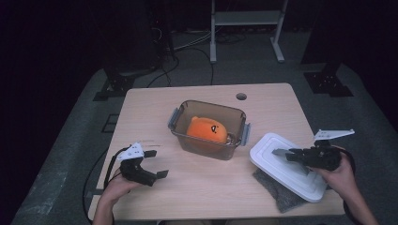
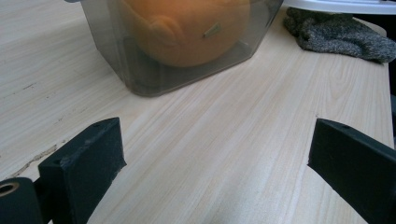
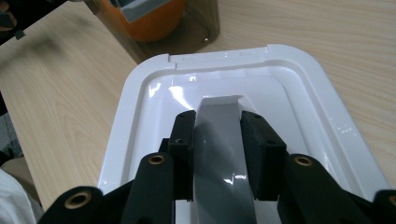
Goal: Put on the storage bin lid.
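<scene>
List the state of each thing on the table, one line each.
Clear container: upright, open, no lid on it.
Orange plush toy: lying inside the container.
White lid: off the container, partly resting on the grey cloth, its grey handle clamped.
Grey cloth: crumpled flat under the lid.
Left gripper: open, nothing between its jaws.
Right gripper: shut on the lid's handle.
</scene>
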`<state>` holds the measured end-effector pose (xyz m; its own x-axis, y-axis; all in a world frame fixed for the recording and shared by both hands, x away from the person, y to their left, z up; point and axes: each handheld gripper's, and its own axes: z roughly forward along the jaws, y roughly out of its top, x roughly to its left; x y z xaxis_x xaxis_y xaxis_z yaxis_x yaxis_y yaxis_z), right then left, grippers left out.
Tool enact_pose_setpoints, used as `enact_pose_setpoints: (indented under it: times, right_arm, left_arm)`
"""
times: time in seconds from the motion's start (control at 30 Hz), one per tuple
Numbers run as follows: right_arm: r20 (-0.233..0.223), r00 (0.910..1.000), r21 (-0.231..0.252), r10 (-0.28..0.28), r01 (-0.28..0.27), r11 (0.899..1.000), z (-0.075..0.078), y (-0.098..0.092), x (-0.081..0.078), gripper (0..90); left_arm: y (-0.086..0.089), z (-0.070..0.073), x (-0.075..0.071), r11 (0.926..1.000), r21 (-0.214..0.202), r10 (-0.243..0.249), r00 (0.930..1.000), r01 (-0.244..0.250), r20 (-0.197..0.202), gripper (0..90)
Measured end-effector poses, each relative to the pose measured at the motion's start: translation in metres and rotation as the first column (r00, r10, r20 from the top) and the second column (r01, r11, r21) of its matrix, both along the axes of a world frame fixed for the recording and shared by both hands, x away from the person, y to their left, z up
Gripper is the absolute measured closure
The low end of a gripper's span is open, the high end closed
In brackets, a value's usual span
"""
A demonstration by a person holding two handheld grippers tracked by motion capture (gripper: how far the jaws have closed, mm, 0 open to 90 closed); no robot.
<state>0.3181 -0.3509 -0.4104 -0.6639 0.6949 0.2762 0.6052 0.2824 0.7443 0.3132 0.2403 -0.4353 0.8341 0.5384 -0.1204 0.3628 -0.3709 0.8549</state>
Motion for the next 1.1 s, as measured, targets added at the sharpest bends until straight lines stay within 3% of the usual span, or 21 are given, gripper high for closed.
enact_pose_setpoints:
  times: [0.57, 0.9, 1.1]
  right_arm:
    - [0.071, 0.9969, -0.015, 0.034, -0.033, 0.999, 0.06, -0.003, -0.014, 66.0]
    - [0.107, 0.9903, -0.026, 0.089, -0.086, 0.996, 0.094, 0.014, -0.008, 66.0]
    - [0.117, 0.9867, -0.027, 0.113, -0.111, 0.993, 0.105, 0.026, -0.002, 65.9]
  left_arm:
    - [0.0, 0.0, 0.0, 1.0, 0.0, 0.001, 1.0, -0.001, -0.001, 2.8]
    - [0.002, 0.001, 0.0, 1.0, -0.006, 0.006, 1.0, -0.006, 0.007, 2.8]
    - [0.003, 0.003, 0.0, 0.9999, -0.008, 0.009, 0.9999, -0.009, 0.011, 2.8]
